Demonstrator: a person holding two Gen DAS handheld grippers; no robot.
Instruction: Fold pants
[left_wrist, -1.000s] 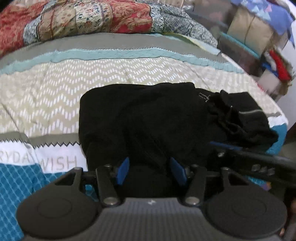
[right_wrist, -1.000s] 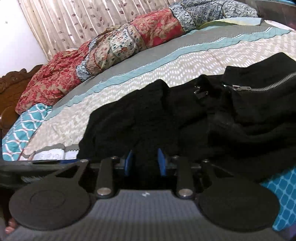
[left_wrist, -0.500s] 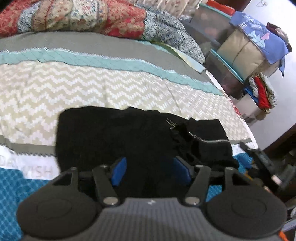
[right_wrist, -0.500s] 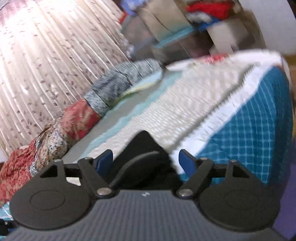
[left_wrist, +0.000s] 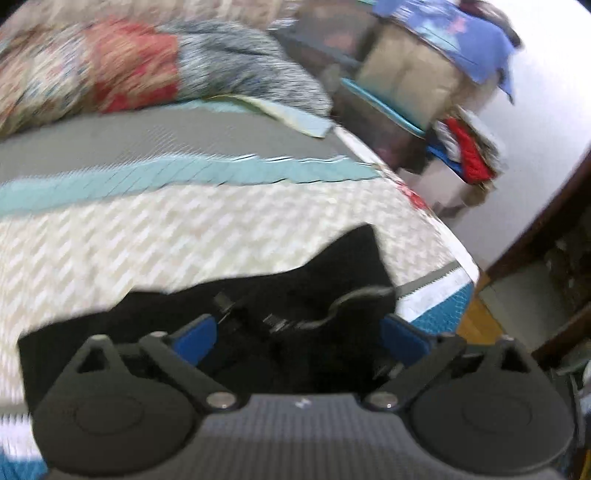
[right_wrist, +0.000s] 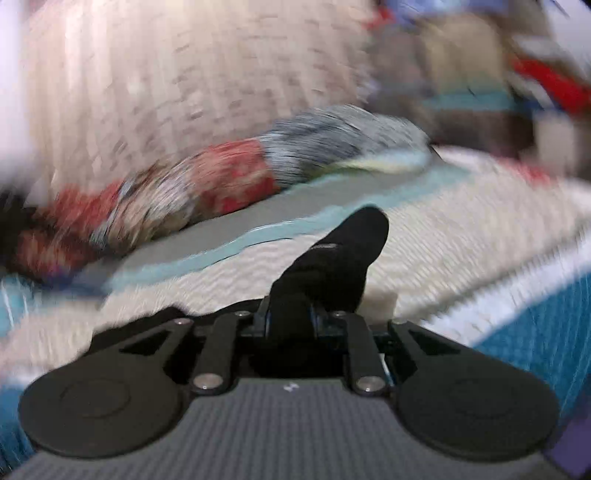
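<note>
The black pants (left_wrist: 295, 295) lie bunched on the bed near its right edge, zipper and waistband showing. My left gripper (left_wrist: 299, 339) is wide open over the waistband, blue fingertips (left_wrist: 195, 336) either side of the cloth and not clamping it. My right gripper (right_wrist: 291, 317) is shut on a fold of the black pants (right_wrist: 340, 247), which sticks up between its jaws above the bedspread. Both views are blurred by motion.
The bedspread (left_wrist: 166, 229) has chevron, teal and grey bands. A patchwork quilt (left_wrist: 147, 74) lies rolled at the head. Stacked bags and clothes (left_wrist: 443, 92) stand beside the bed on the right, with the bed edge and wooden floor (left_wrist: 476, 314) close by.
My right gripper went from open to shut on the pants and lifted a fold. My left gripper opened wider and moved right towards the waistband end.
</note>
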